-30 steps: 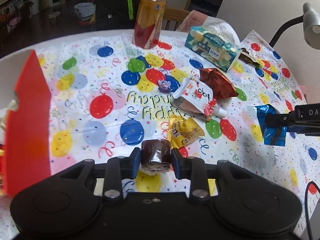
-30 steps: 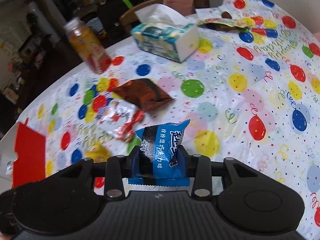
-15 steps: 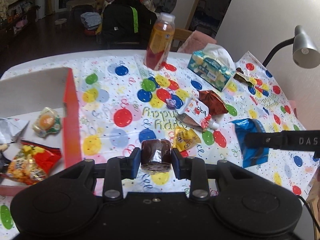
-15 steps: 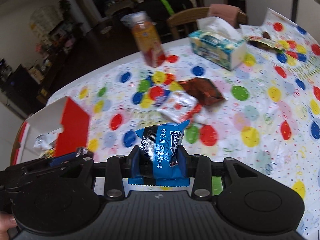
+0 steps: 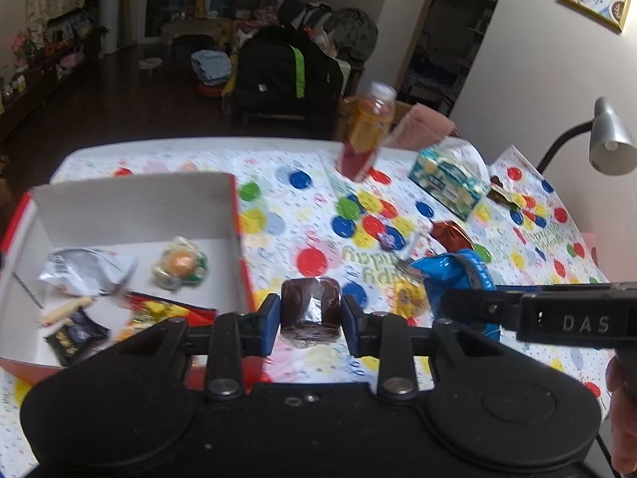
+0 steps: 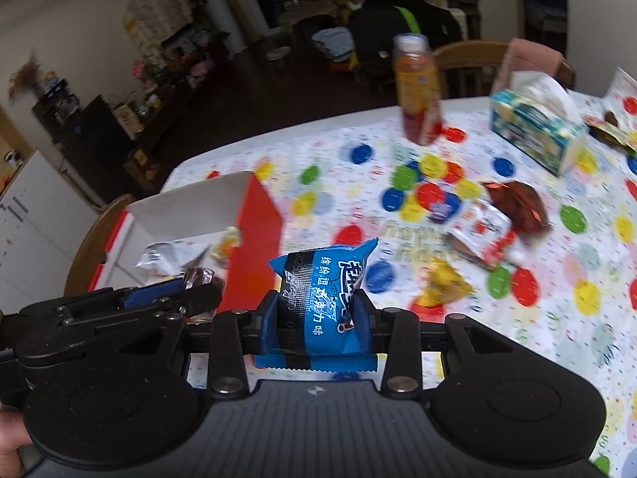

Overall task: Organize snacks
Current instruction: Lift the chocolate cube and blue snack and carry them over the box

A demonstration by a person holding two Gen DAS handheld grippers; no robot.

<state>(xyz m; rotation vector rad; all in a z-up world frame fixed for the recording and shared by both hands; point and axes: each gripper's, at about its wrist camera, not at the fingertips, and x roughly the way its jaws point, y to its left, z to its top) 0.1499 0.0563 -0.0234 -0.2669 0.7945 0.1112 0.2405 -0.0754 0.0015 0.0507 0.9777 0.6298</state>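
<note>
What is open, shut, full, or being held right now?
Left gripper: shut on brown snack.
Right gripper: shut on blue packet.
Box: open, some snacks inside.
Bottle: upright, capped.
Tissue box: open, tissue sticking out.
</note>
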